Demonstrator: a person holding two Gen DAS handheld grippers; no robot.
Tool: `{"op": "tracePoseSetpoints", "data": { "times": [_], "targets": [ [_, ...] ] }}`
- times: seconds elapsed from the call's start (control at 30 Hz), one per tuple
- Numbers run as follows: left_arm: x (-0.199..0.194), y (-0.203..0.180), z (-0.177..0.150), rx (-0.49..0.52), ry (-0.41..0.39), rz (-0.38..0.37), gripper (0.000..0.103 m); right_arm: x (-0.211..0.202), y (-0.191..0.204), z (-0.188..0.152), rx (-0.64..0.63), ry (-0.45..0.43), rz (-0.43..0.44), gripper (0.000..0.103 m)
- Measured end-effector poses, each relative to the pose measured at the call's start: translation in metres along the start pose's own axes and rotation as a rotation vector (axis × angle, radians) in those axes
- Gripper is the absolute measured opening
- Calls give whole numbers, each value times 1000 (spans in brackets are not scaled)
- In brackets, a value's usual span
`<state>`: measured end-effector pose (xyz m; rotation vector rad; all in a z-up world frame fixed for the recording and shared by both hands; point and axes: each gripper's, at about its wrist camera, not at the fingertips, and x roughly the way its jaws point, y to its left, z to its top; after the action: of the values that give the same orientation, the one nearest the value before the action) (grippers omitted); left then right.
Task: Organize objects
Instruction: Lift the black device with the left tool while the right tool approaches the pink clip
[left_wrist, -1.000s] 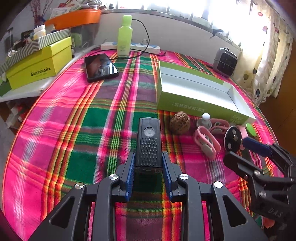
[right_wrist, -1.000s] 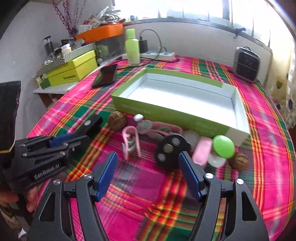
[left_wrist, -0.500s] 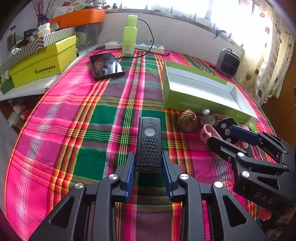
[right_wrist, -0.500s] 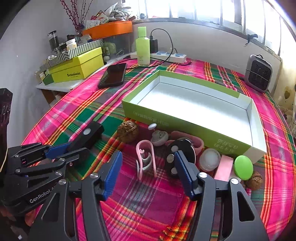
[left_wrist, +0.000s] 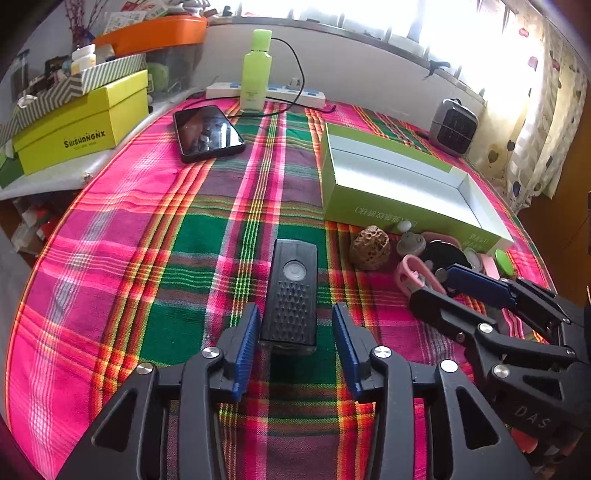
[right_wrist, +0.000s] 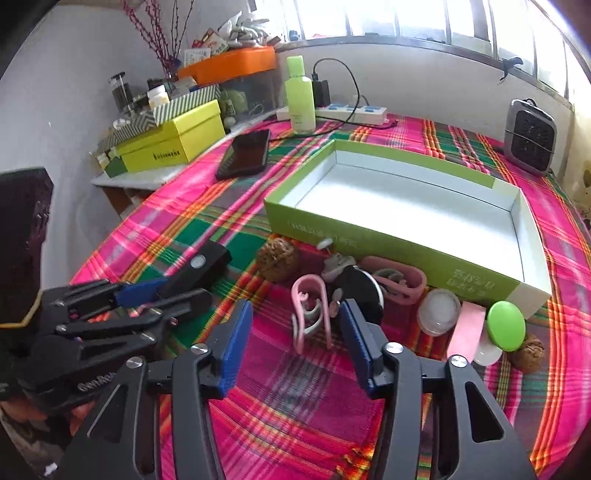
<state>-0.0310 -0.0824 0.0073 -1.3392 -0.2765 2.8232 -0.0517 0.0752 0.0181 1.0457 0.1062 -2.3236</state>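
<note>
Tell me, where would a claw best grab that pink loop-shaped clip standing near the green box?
Probably across the two upright arms of the pink clip, coming from the near, open tablecloth side. It stands on end, its narrow loop fits between the right claw, whose jaws are closing around it, and the black round disc crowds its far side.

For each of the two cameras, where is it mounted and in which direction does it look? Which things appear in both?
Left wrist: sits on the left claw, looking down and forward at the black remote between its opening fingers, pads clear of it; the right claw shows at right.
Right wrist: sits on the right claw, looking down and forward at the pink clip between its closing fingers; the left claw and a hand show at left.
Shared: the remote, the clip, the green box, the phone, the green bottle.
</note>
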Motion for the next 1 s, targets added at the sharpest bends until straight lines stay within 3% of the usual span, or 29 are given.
{"op": "tracePoseSetpoints", "data": {
  "times": [0.1, 0.3, 0.57, 0.63, 0.67, 0.73, 0.8, 0.87, 1.0],
  "targets": [
    [1, 0, 2, 3, -2, 6, 39, 0, -2, 0, 10, 5, 42, 49],
    [3, 3, 5, 2, -6, 14, 40, 2, 0, 0, 14, 17, 38, 45],
    [3, 4, 5, 3, -11, 11, 40, -8, 4, -1, -6, -36, 79, 45],
    [4, 3, 5, 4, -11, 12, 40, -14, 4, 1, -9, -72, 53, 45],
    [4, 3, 6, 5, -11, 13, 40, -14, 4, 3, -23, -81, -25, 45],
    [4, 4, 5, 6, -11, 16, 40, -11, 1, 4, -19, -69, -84, 45],
    [3, 4, 4, 10, -15, 16, 40, -10, -7, 4, 21, -50, -34, 45],
    [3, 3, 4, 8, -12, 17, 40, -12, -9, 1, 33, -58, -43, 45],
    [3, 4, 4, 9, -13, 17, 40, -13, 0, -1, -5, -63, 10, 45]
  ]
}}
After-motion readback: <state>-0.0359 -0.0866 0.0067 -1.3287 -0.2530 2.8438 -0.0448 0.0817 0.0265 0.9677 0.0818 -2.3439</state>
